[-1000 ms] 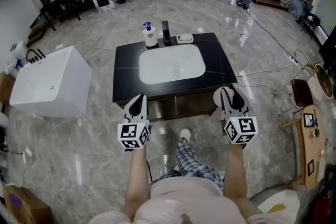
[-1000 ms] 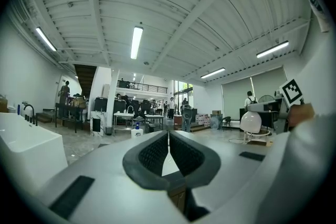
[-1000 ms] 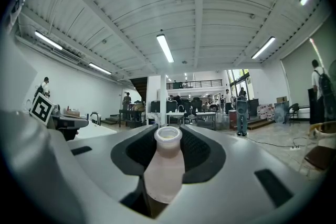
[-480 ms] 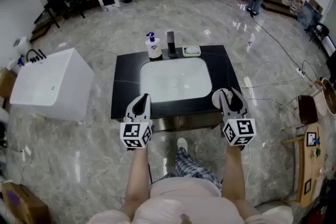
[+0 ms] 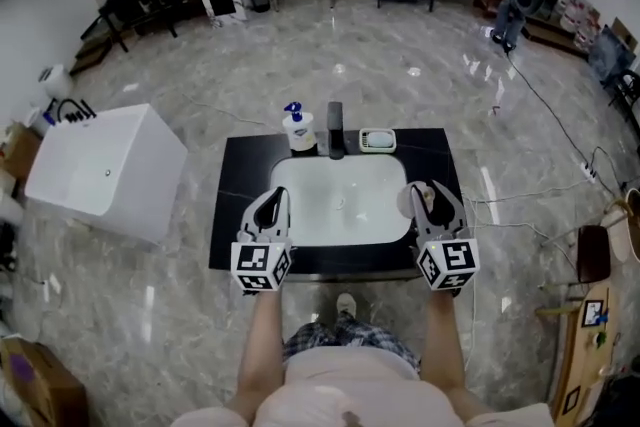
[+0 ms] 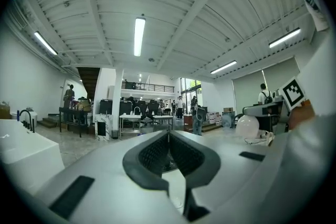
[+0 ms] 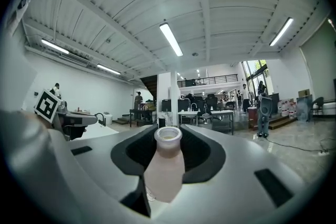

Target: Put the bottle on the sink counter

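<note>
Two claws hang above the sink table [image 5: 232, 185]: right claw [image 5: 431, 199] grips a small, seemingly light, smooth plastic bottle [image 7: 164, 173] around its body; left claw [image 5: 271, 208] closed, empty.

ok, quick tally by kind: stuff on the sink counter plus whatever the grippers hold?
pump bottle: 1
faucet: 1
soap dish: 1
pale pink bottle, held in the right gripper: 1
total: 4
</note>
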Tool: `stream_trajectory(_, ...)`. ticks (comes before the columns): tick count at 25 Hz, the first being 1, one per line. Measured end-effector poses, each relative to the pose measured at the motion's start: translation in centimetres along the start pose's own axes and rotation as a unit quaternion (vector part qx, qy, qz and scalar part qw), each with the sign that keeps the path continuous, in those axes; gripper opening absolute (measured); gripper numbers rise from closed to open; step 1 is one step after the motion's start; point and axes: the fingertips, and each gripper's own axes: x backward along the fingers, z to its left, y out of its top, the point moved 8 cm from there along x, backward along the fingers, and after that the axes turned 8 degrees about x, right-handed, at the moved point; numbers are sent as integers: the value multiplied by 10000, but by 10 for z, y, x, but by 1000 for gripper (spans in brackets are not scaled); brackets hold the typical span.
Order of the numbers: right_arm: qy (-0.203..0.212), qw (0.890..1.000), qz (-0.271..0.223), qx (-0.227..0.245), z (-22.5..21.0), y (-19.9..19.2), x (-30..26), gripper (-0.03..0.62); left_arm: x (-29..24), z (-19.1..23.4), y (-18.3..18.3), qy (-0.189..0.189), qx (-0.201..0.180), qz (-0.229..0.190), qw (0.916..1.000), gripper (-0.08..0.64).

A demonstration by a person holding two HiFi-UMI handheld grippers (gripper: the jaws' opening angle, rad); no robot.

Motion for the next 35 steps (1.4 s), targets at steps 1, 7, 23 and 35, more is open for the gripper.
stream_trajectory(1,28,10000,4,-11,-3,1,-9,143,-6,2,2,21,5,-1,10000,29)
stream_trajectory(7,156,9999,3,-46,-8,-1,-52,143,-37,18,3,118,22,33,9999,29)
stream_trajectory(23,949,9954,-88,97,37,13,-144,144,-64,79,4,562,161,-6,9983,29)
stream_trajectory(35,2284,9731,-289,82,156,21,-241,143,-52,156,4,1241,146,-92,9921,29)
